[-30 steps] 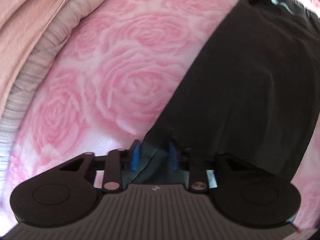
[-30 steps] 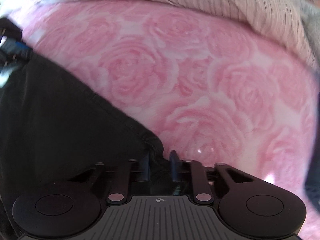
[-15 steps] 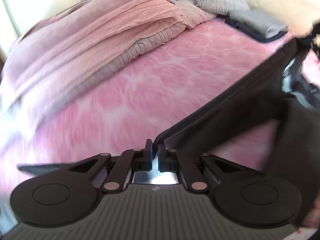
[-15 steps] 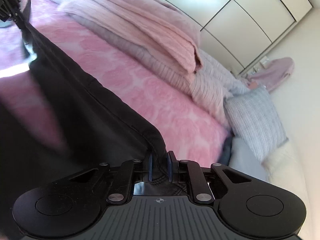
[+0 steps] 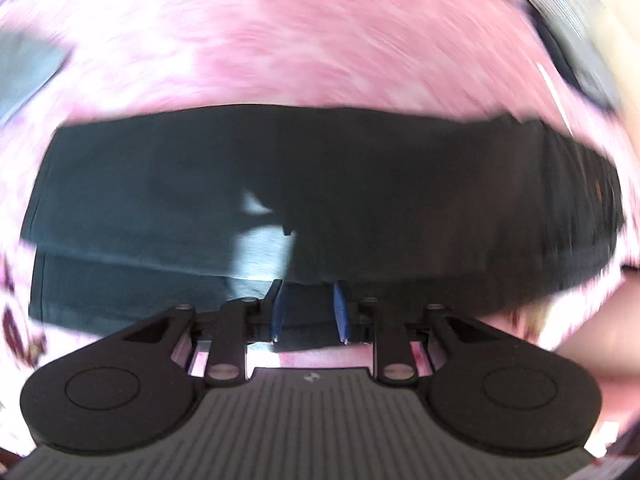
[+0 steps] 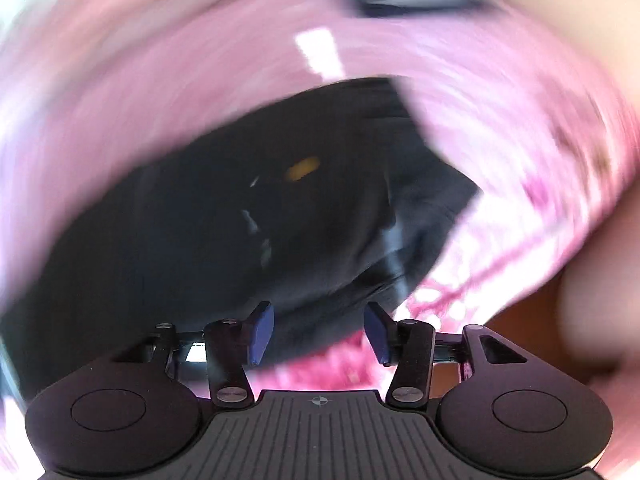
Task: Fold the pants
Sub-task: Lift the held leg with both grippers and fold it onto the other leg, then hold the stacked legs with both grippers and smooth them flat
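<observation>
Pants (image 5: 360, 184) with orange tag (image 6: 303, 169)

The left gripper (image 5: 309, 312) is black, with two thin blue pads (image 5: 277, 312) on its fingers. Behind them sit two big round black discs, silver screws and a grey ribbed plate with a tiny white mark. The right gripper (image 6: 318, 334) looks the same, with wider blue pads (image 6: 262, 332) and a small cross mark
</observation>
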